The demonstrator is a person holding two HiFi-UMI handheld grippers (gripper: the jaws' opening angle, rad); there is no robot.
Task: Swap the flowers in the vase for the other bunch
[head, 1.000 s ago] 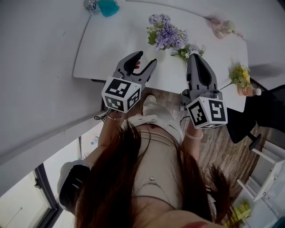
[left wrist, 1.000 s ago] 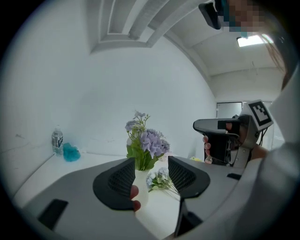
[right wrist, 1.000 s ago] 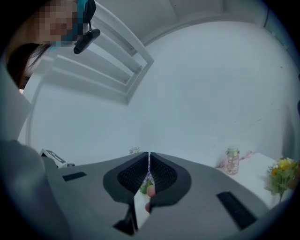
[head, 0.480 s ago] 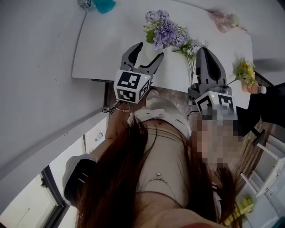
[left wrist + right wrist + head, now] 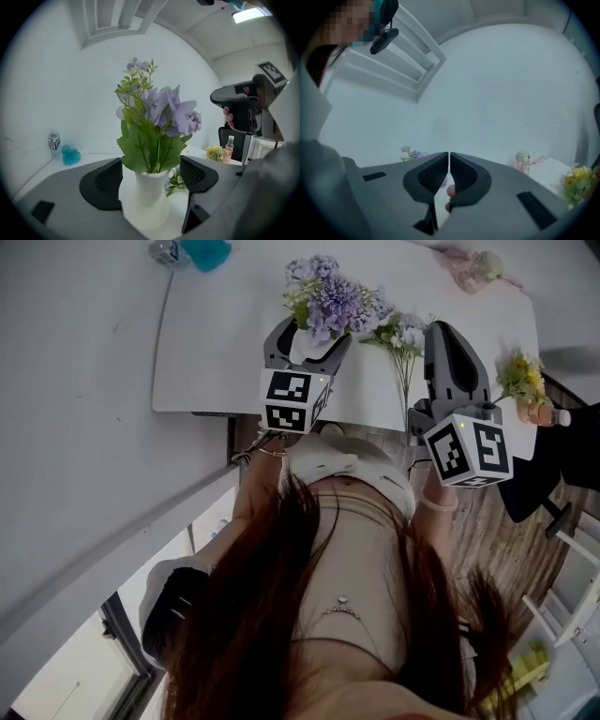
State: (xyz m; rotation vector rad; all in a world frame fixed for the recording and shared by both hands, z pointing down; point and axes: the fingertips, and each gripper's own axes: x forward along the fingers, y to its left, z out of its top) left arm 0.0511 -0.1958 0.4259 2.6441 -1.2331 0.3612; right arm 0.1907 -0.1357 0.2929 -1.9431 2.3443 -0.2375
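Observation:
A white ribbed vase (image 5: 145,201) holds a bunch of purple flowers (image 5: 161,115) with green leaves. My left gripper (image 5: 147,180) is open; its jaws have just been opening and now stand on either side of the vase, which sits between them without either pad pressing on it. From the head view, the left gripper (image 5: 307,338) reaches the vase (image 5: 305,343) under the purple flowers (image 5: 328,296). The other bunch (image 5: 398,334), small white blooms on long stems, lies on the table just right of it. My right gripper (image 5: 442,332) is shut and empty beside that bunch.
The white table (image 5: 216,362) carries a teal object (image 5: 204,251) and a water bottle (image 5: 164,249) at its far left corner. A small bottle with yellow flowers (image 5: 520,381) stands at the right edge, with a pink item (image 5: 473,268) at the far right. A dark chair (image 5: 562,474) is beyond.
Both grippers moved forward over the table. The left gripper's jaws spread wider and came down around the vase. The right gripper stayed shut.

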